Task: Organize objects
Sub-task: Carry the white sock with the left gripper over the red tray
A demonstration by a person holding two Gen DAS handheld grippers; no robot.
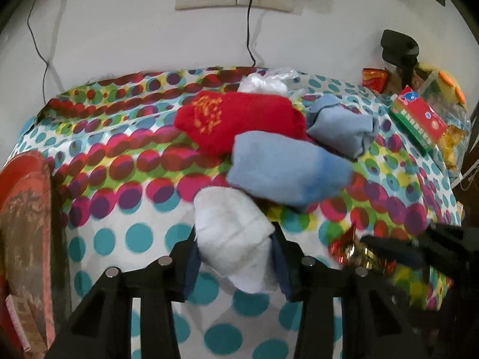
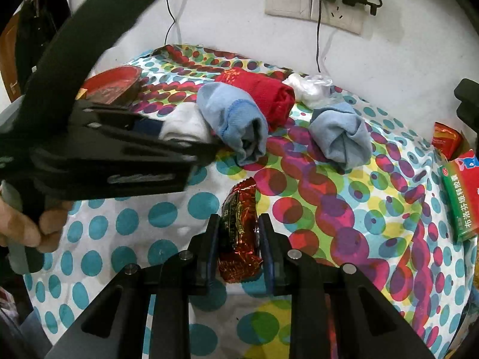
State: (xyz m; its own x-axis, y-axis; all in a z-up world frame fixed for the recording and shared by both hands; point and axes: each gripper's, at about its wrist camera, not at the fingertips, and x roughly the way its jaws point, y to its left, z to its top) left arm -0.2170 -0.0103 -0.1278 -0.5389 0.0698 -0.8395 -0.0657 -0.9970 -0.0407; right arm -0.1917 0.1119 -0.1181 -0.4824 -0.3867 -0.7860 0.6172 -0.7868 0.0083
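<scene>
Left gripper clamped on a rolled white sock, soft and lumpy, near the spotted cloth's near edge. Right gripper pinched on a crinkly red foil snack packet, right of it.

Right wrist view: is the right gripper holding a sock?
No, the right gripper is shut on a red snack packet, not a sock.

Red snack packet between tool pads
</scene>
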